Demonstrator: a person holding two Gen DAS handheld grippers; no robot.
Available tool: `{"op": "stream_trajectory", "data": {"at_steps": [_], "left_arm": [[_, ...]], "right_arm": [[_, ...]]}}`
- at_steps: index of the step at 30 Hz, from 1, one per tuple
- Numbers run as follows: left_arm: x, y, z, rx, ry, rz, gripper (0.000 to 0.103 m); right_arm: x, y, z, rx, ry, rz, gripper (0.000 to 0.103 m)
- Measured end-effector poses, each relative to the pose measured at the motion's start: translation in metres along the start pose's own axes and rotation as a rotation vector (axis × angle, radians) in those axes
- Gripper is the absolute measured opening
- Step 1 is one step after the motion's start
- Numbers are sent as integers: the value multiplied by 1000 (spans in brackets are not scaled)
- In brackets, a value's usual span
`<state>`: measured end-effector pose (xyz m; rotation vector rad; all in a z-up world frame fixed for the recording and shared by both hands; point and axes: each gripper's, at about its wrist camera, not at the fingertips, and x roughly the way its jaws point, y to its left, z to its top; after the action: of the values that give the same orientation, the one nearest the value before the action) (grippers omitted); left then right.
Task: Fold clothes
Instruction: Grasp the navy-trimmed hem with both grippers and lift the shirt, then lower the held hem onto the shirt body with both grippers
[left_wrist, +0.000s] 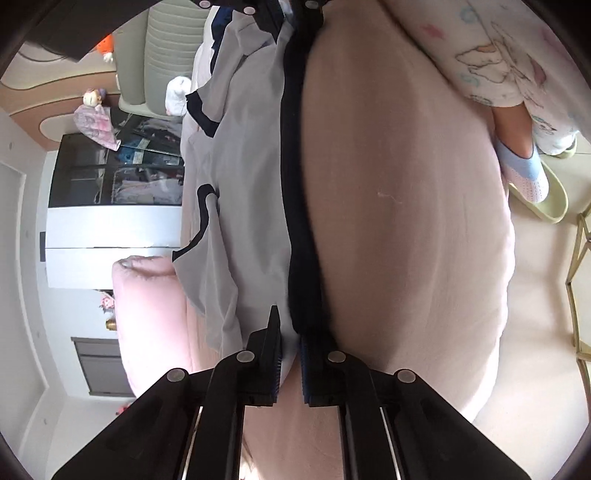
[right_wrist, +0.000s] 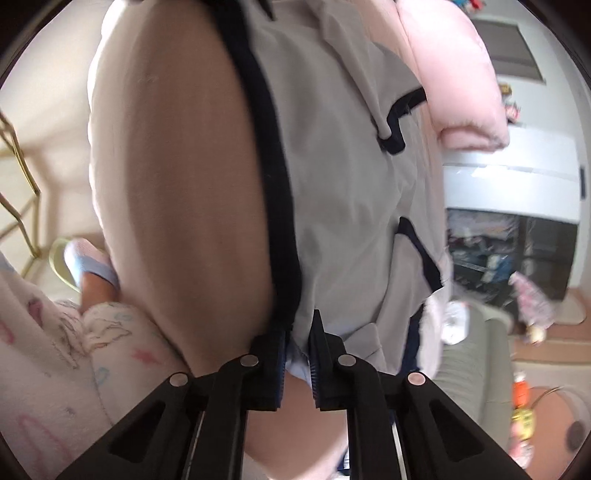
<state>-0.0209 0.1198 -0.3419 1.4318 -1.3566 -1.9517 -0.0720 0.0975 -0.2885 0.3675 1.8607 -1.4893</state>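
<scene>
Left wrist view: left gripper (left_wrist: 291, 347) has its fingers clamped on one end of the dark-banded edge of the grey garment (left_wrist: 251, 192), which lies on the pink bed (left_wrist: 399, 206). That dark band (left_wrist: 295, 184) runs straight away from the fingers toward the right gripper (right_wrist: 298, 345), whose fingers pinch the band's other end (pale lining shows between them). Long axis of the garment lies along the band, its body spread to the side away from the person's foot (left_wrist: 517, 155); both grippers are equally on it.
</scene>
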Motion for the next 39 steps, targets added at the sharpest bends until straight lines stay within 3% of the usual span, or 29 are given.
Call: {"op": "stream_trajectory", "data": {"at_steps": [7, 15, 20, 28, 33, 39], "left_arm": [[10, 44, 3, -234, 55, -244, 5], [34, 91, 2, -510, 145, -522, 5], [54, 114, -6, -702, 206, -682, 6], [66, 124, -8, -861, 279, -763, 7], [73, 132, -22, -1059, 302, -825, 8], [63, 133, -28, -1263, 299, -769, 9]], "right_arm": [[10, -45, -3, 215, 3, 234, 12], [20, -65, -2, 331, 27, 352, 12], [30, -85, -4, 470, 51, 439, 12], [50, -118, -11, 727, 87, 560, 12], [58, -133, -18, 883, 109, 624, 12], [58, -139, -21, 1010, 104, 612, 12]]}}
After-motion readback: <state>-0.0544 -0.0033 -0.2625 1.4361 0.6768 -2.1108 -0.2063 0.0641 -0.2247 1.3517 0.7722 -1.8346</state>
